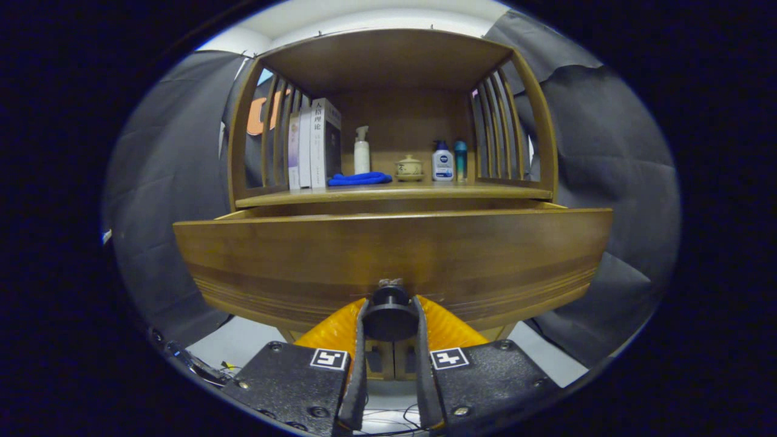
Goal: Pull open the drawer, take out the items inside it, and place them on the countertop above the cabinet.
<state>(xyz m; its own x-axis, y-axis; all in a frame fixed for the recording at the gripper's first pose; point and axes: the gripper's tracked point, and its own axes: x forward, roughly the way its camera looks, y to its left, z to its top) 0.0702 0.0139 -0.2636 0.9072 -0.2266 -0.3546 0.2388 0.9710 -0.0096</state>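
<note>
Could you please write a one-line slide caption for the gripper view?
Tool shut on the drawer knob, drawer pulled partly open below the countertop.

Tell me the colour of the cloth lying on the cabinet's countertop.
Bright blue: the cloth lies beside the books, clearest in the gripper view.

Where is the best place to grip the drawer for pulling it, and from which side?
Grip the round dark knob at the middle of the drawer front, coming straight from the front. It stands out from the flat panel, so the fingers fit on either side. The gripper is shut on it this way.
</note>
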